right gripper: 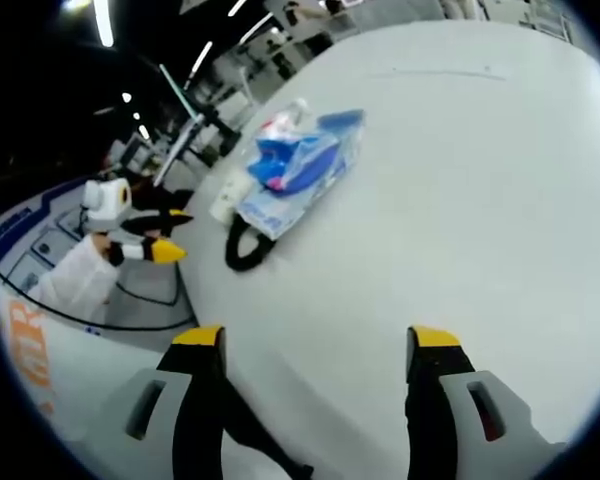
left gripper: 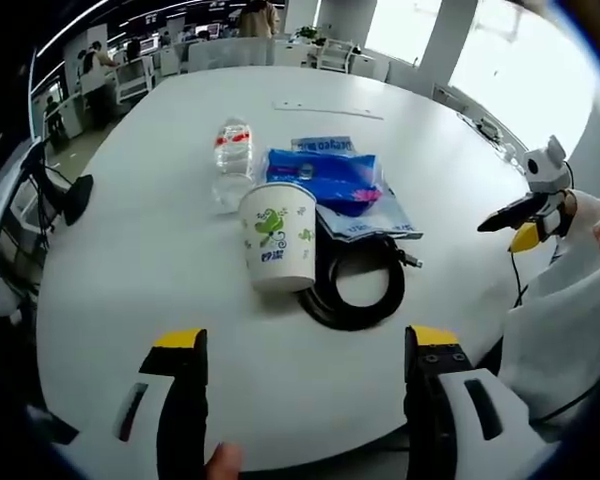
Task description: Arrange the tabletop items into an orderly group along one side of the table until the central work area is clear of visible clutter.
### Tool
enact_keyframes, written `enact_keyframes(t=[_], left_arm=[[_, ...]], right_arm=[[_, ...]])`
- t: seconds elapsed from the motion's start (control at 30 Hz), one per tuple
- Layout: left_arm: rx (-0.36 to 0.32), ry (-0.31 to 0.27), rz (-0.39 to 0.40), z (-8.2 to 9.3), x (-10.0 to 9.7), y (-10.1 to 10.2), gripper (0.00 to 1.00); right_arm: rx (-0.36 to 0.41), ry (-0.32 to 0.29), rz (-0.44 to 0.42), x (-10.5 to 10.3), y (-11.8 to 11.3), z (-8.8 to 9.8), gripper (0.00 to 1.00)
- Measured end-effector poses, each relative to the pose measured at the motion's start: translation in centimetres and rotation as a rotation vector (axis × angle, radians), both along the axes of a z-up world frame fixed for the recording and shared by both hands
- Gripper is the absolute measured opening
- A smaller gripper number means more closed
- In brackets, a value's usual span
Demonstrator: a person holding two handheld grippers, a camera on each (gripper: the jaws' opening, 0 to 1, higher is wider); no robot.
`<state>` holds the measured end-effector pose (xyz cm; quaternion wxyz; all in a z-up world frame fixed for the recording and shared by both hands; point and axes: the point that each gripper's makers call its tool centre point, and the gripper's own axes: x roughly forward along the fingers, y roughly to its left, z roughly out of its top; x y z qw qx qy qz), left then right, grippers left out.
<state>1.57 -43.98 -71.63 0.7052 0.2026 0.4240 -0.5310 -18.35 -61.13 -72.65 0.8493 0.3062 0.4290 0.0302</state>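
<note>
Jaws of the left gripper [left gripper: 305, 350] and the right gripper [right gripper: 315, 350] stand wide apart, holding nothing, over the white worktop [left gripper: 130, 250]. Mid-worktop, a paper cup [left gripper: 278, 235] stands upright touching a coiled black cable [left gripper: 360, 290]; blue packets [left gripper: 335, 180] partly cover the coil. A clear bottle [left gripper: 232, 160] lies behind the cup, its cap hard to make out.

The left black-and-white two-jaw tool with yellow tips [left gripper: 307, 345] has its jaws spread wide apart, nothing between them; a fingertip [left gripper: 223, 459] shows at its base. The right tool of the same make [right gripper: 315, 343] is likewise spread and empty. In the left gripper view the right tool [left gripper: 528, 218] enters from the right, carried on a white-sleeved arm [left gripper: 565, 315].
</note>
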Motion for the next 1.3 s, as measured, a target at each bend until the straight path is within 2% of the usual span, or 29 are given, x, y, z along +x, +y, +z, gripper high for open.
enact_keyframes(t=[0.2, 0.6, 0.8, 1.3], left_arm=[[0.022, -0.004, -0.015, -0.4, -0.1, 0.3, 0.84], [0.024, 0.003, 0.0, -0.6, 0.6, 0.9, 0.85], [0.024, 0.016, 0.002, -0.7, 0.8, 0.6, 0.85], [-0.031, 0.031, 0.042, -0.1, 2.8, -1.4, 0.82]], right_arm=[[-0.002, 0.002, 0.0, 0.0, -0.2, 0.0, 0.73], [-0.003, -0.006, 0.023, 0.4, 0.3, 0.1, 0.72], [-0.001, 0.0, 0.027, 0.4, 0.4, 0.0, 0.72], [0.0, -0.011, 0.068, 1.3, 1.3, 0.1, 0.71]])
